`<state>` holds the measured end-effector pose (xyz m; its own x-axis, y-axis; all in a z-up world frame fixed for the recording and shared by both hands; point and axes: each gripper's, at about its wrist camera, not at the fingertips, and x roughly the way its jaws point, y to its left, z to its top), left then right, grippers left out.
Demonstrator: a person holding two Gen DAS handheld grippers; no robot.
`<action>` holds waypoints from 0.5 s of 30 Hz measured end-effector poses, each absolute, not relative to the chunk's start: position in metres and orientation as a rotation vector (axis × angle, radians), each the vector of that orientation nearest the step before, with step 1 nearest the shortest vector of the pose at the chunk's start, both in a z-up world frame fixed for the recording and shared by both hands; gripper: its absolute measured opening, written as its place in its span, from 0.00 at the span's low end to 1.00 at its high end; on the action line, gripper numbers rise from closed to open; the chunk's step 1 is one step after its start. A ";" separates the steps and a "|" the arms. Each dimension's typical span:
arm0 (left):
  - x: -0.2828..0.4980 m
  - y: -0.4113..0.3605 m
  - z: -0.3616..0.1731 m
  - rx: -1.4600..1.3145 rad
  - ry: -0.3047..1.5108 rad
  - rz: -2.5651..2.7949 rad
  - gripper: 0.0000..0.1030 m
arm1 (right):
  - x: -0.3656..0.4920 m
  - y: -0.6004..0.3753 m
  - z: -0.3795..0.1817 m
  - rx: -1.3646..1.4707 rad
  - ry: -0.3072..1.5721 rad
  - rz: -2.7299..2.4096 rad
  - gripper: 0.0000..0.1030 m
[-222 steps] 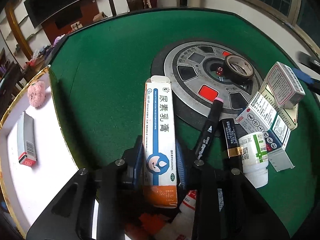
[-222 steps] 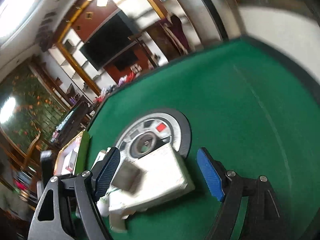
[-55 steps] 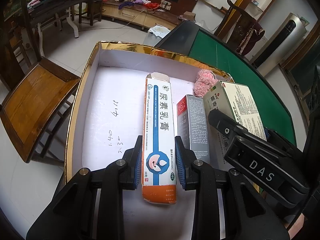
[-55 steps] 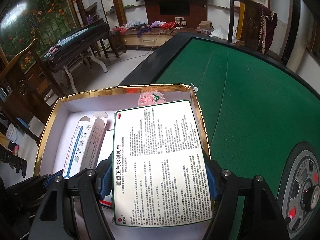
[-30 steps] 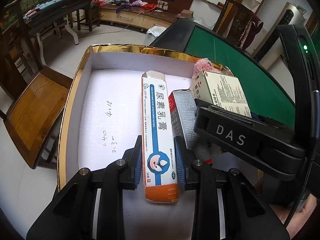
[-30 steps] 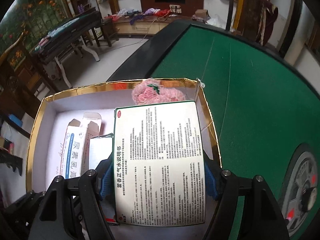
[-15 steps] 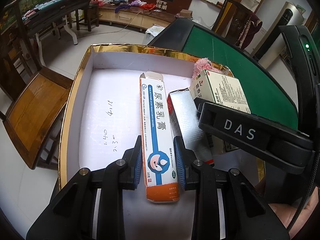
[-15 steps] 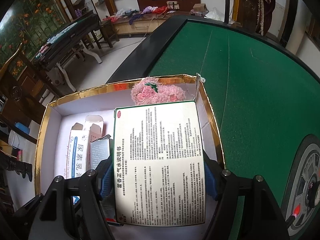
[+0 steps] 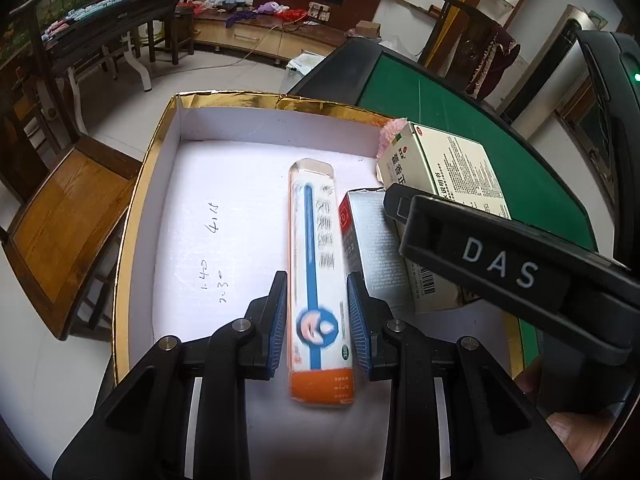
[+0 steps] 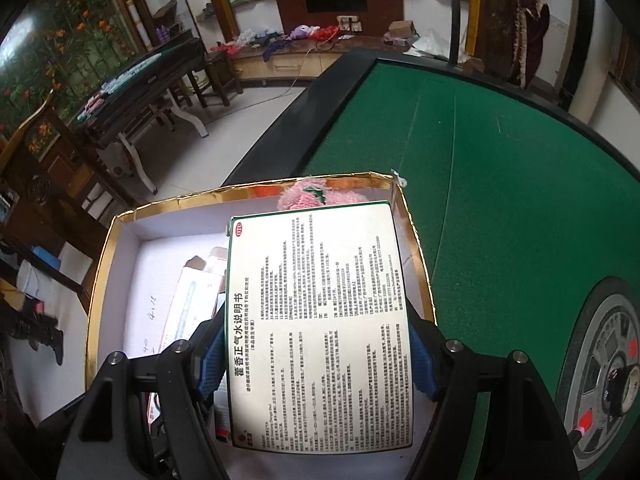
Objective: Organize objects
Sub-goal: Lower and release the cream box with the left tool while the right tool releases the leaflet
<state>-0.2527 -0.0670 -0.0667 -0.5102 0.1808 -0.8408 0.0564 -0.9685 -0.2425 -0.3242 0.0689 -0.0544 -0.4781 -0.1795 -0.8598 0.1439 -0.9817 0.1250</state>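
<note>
A long white, blue and orange ointment box [image 9: 320, 280] lies between the fingers of my left gripper [image 9: 318, 320] over the white floor of a gold-rimmed box [image 9: 160, 152]. The jaws have parted slightly, with small gaps at both sides, and the box looks blurred. My right gripper [image 10: 316, 354] is shut on a flat white medicine box with printed text [image 10: 320, 320], held over the gold-rimmed box's right side [image 10: 416, 248]. In the left wrist view that medicine box [image 9: 444, 168] shows beyond the right gripper's black body.
A grey carton [image 9: 372, 244] lies right of the ointment box. A pink fluffy thing [image 10: 316, 194] sits in the far right corner. The green felt table [image 10: 500, 184] with a round grey centre panel [image 10: 608, 364] lies to the right. A wooden chair [image 9: 60, 216] stands left.
My left gripper's jaws have loosened off the ointment box, which now appears blurred, as if dropping. My right gripper keeps its medicine box and has shifted slightly over the gold-rimmed box.
</note>
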 end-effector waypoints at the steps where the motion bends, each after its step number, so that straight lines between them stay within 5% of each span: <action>1: -0.253 -0.067 -0.067 -1.516 -0.367 2.645 0.28 | -0.324 0.069 -0.054 1.488 -0.057 -2.549 0.72; 11: -0.253 -0.064 -0.060 -1.467 -0.384 2.639 0.30 | -0.306 0.080 -0.033 1.347 -0.115 -2.618 0.72; 15: -0.252 -0.063 -0.059 -1.460 -0.392 2.630 0.51 | -0.296 0.086 -0.023 1.294 -0.142 -2.630 0.72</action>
